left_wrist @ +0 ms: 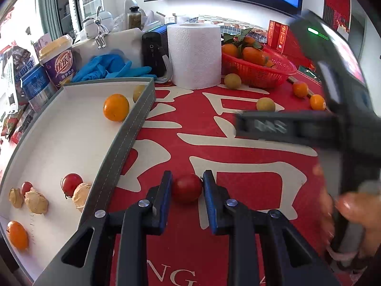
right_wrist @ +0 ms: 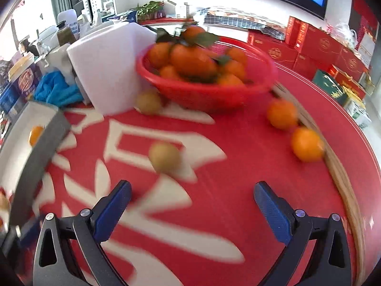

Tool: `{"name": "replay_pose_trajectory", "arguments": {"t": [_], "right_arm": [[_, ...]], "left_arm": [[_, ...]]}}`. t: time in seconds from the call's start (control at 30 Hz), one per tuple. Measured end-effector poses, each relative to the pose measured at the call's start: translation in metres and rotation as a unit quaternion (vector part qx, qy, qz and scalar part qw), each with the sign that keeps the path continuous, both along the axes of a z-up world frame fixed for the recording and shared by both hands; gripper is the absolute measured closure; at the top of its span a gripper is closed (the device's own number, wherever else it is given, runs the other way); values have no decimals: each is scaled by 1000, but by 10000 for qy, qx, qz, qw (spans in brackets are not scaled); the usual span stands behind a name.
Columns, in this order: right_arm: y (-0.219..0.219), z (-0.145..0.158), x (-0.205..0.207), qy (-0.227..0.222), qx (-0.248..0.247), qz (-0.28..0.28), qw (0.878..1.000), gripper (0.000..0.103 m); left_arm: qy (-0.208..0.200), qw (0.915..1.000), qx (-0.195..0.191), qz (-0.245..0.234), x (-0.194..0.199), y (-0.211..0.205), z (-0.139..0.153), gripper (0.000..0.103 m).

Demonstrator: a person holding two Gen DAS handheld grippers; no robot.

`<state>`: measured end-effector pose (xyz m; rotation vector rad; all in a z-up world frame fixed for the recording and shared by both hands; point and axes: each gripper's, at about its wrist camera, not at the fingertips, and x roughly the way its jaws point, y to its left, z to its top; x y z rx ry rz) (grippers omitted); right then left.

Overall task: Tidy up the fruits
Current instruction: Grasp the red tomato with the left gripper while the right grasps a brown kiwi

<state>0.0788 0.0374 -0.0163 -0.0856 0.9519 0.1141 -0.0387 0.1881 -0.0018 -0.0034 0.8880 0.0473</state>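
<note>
At the far left, a grey-walled tray with a white floor sits on the table, which is covered in red cloth with large white characters. Inside the tray lie an orange near its far right wall, a yellowish fruit in the far corner, two cherry tomatoes, three tan wrinkled fruits grouped around them, and another orange at the near left.

Just right of the tray wall, the left hand-held gripper is closed on a red cherry tomato; both blue pads touch its sides, and the tomato rests on the cloth.

Behind it stand a paper roll and, to its right, a red basket heaped with leafy oranges. A yellowish fruit lies just in front of the basket, another nearer the centre, and two small oranges sit close together further right by the table edge.

At the right, the right hand-held gripper appears blurred in the left wrist view, held by a hand. In its own view the right hand-held gripper has its jaws spread wide with nothing between them, above bare cloth. The nearer yellowish fruit lies ahead of it, apart from the fingertips, and the two oranges lie to its right near the wooden rim.
</note>
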Motion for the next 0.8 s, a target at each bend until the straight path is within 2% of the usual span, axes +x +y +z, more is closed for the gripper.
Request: {"name": "replay_pose_trajectory", "arguments": {"t": [0.03, 0.13, 0.2, 0.37, 0.53, 0.7, 0.8], "right_arm": [[5, 0, 2, -46, -46, 18, 10000, 6], [15, 4, 0, -146, -36, 161, 9998, 34], [20, 6, -4, -181, -30, 275, 9995, 75], [10, 4, -29, -217, 43, 333, 9992, 76], [-13, 3, -79, -188, 48, 373, 9991, 76], [-44, 3, -122, -327, 106, 101, 9994, 76], [-56, 3, -134, -386, 227, -108, 9989, 76]], "left_arm": [[0, 10000, 1, 1, 0, 0, 0, 74], [0, 10000, 23, 0, 0, 0, 0, 74], [-1, 10000, 17, 1, 0, 0, 0, 74], [-3, 10000, 8, 2, 0, 1, 0, 74], [-2, 10000, 30, 6, 0, 1, 0, 73], [-2, 10000, 29, 7, 0, 1, 0, 73], [-1, 10000, 56, 12, 0, 0, 0, 72]]}}
